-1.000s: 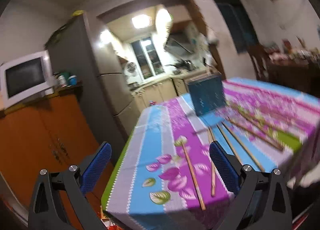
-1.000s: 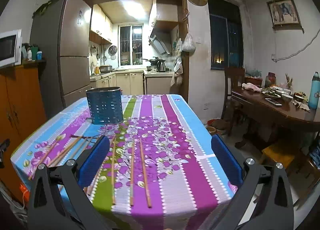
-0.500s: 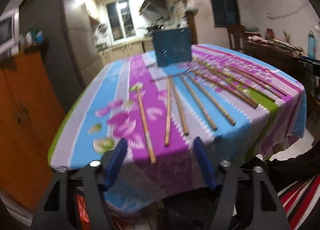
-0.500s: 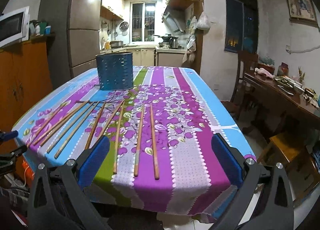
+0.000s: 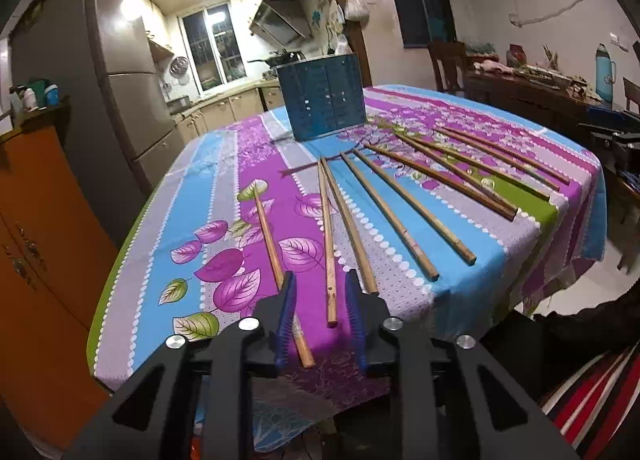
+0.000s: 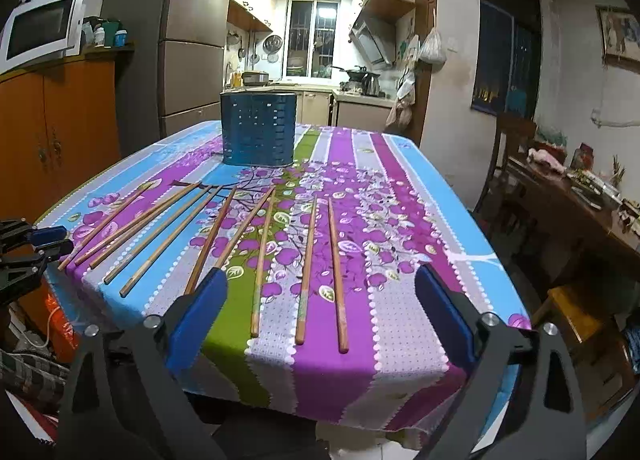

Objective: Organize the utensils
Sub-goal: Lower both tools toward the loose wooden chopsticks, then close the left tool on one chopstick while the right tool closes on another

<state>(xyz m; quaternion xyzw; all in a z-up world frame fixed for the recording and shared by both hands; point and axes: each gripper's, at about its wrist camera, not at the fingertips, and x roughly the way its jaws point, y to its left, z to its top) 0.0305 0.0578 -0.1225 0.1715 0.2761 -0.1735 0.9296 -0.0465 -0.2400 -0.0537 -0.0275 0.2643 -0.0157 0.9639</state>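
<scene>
Chopsticks: ten wooden chopsticks [image 6: 308, 260] lay fanned on the tablecloth, thin tips toward the far holder, butt ends toward the near table edge.
Left gripper [image 5: 321, 316]: its blue pads stood narrow and were closing. The butt end of one chopstick [image 5: 329, 244] lay between them, with a gap showing on both sides of the stick, so no grip was seen.
Leftmost chopstick [image 5: 276, 260]: passed just beside the left gripper's left pad, its butt end reaching the table edge below that pad.
Third chopstick [image 5: 352, 228]: ended just beyond the left gripper's right pad.
Right gripper [image 6: 320, 312]: jaws wide and easing inward. The butt ends of three chopsticks lay in the span between the pads, none touched.
Chopstick holder [image 6: 259, 128]: a blue perforated container, upright, well ahead of both grippers, past the chopstick tips.
Tablecloth [image 6: 404, 244]: striped purple, blue, grey and green, with flowers and leaves. Its near hem hung just ahead of both grippers.
Cross view: the left gripper showed at the left edge of the right wrist view, near the table's left corner.
Orange cabinet [image 5: 36, 228]: to the left of the left gripper, beyond the table.
</scene>
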